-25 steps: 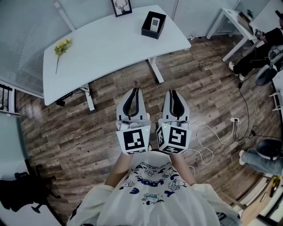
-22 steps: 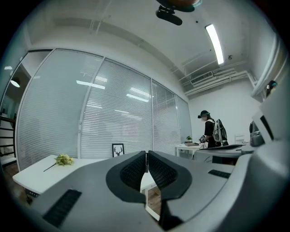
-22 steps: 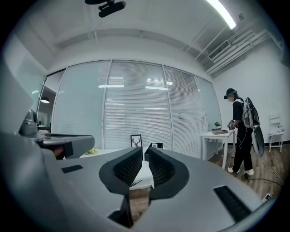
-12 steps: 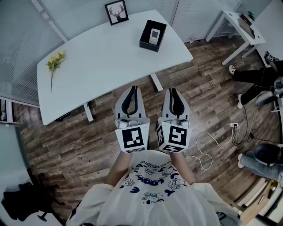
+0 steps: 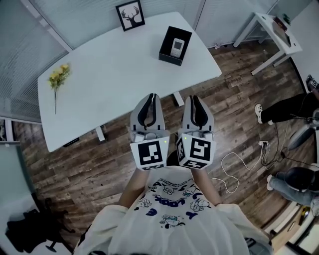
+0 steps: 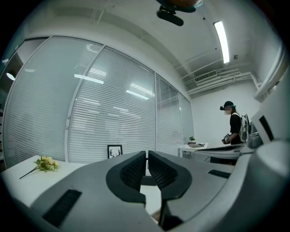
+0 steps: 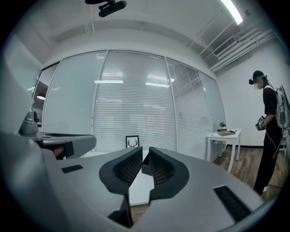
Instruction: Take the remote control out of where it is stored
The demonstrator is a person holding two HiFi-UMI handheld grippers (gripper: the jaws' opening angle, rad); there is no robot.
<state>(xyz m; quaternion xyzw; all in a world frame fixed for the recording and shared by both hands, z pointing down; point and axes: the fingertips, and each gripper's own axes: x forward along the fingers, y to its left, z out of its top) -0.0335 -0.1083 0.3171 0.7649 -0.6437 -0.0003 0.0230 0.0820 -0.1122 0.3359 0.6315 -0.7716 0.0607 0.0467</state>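
remote control point(image 5: 177, 47) lies face up in an open black box point(image 5: 168, 59) near the far right corner of the white table point(image 5: 114, 69), well apart from both tools. the left tool point(image 5: 150, 97) and right tool point(image 5: 192, 98) sit side by side, pointing at the near table edge. each is pinched closed on nothing, probably just carried in for the approach. a flower sprig point(image 5: 58, 77) lies far left and a framed picture point(image 5: 130, 15) stands at the far edge, so the way looks open. the box walls suggest lifting from above.
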